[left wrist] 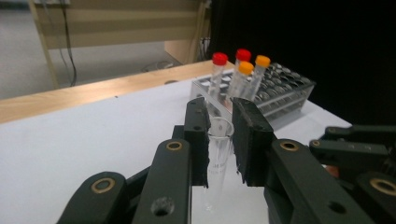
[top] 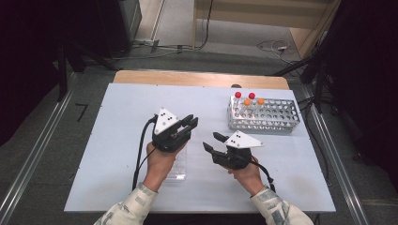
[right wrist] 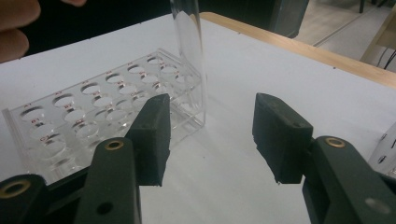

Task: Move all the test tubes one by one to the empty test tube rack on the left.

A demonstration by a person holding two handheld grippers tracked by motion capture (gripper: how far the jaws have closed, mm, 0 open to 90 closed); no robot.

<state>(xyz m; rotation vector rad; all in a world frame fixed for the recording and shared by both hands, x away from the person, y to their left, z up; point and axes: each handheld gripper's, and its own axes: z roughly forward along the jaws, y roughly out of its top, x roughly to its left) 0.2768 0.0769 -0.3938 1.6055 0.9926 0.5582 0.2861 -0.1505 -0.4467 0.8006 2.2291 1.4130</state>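
Step in hand: transfer of an uncapped clear test tube (left wrist: 217, 154). Left tool (top: 186, 126) is clamped on the tube just under its rim, tube upright, held above the desk (top: 117, 108) in front of the clear acrylic rack (right wrist: 93, 112). In the right gripper view the tube's lower part hangs just beyond that rack's near corner. Right tool (top: 212, 141) is about half open, nothing between its pads, pointing toward the left tool; looks like it has let go of the tube or is waiting.

Metal mesh rack (top: 264, 115) sits at the far right of the desk with four capped tubes, two red caps (left wrist: 220, 58) and two orange caps (left wrist: 262, 60), at its left end.

Next move, my guess: carry the tube to a free hole, probably in the mesh rack, line it up vertical and lower before opening. Right tool should stay clear.

Writing: small red marks by the acrylic rack holes and faint print on the tube, both too small to read. No brands.
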